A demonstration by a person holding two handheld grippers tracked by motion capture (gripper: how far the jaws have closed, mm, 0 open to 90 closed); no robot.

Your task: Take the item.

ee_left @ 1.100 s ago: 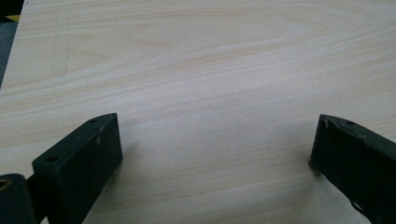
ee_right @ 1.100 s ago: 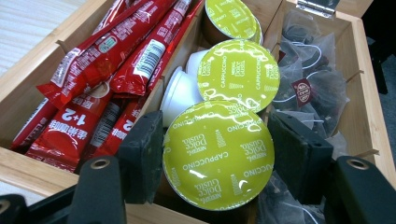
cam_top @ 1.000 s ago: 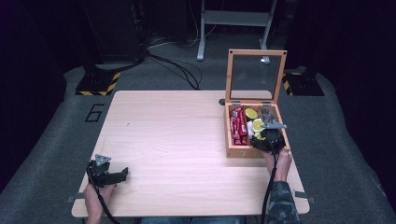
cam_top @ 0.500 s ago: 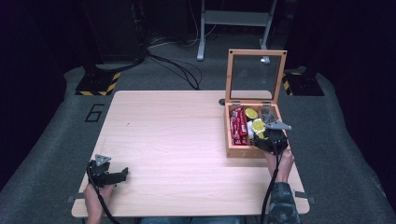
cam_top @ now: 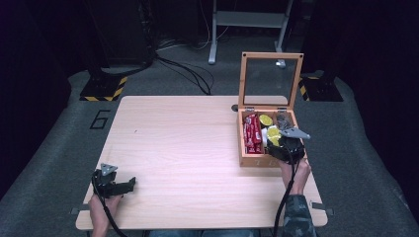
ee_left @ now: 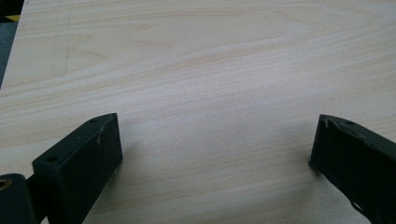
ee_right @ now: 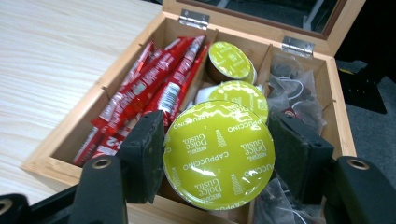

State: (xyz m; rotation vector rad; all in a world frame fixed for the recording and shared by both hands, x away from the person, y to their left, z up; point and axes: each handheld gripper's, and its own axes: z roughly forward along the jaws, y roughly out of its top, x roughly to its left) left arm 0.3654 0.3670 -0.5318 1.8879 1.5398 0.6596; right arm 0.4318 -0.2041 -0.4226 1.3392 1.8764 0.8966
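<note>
A green-lidded capsule [ee_right: 218, 154] is clamped between the jaws of the right hand-held gripper [cam_top: 288, 146], above the open wooden box [cam_top: 243, 148] at the table's [cam_top: 188, 148] right edge. The box holds red sachets [ee_right: 154, 88], more capsules [ee_right: 229, 60] and dark tea bags [ee_right: 294, 88]. The left hand-held gripper [cam_top: 114, 183], jaws apart, rests near the front left corner. Around the table lies grey floor [cam_top: 54, 148].

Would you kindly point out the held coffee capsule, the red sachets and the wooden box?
Coffee capsule [ee_right: 218, 155], right gripper view: centre of its green foil lid.
Red sachets [ee_right: 154, 88], right gripper view: middle of the bundle.
Wooden box [cam_top: 258, 161], high view: its front wall.
</note>
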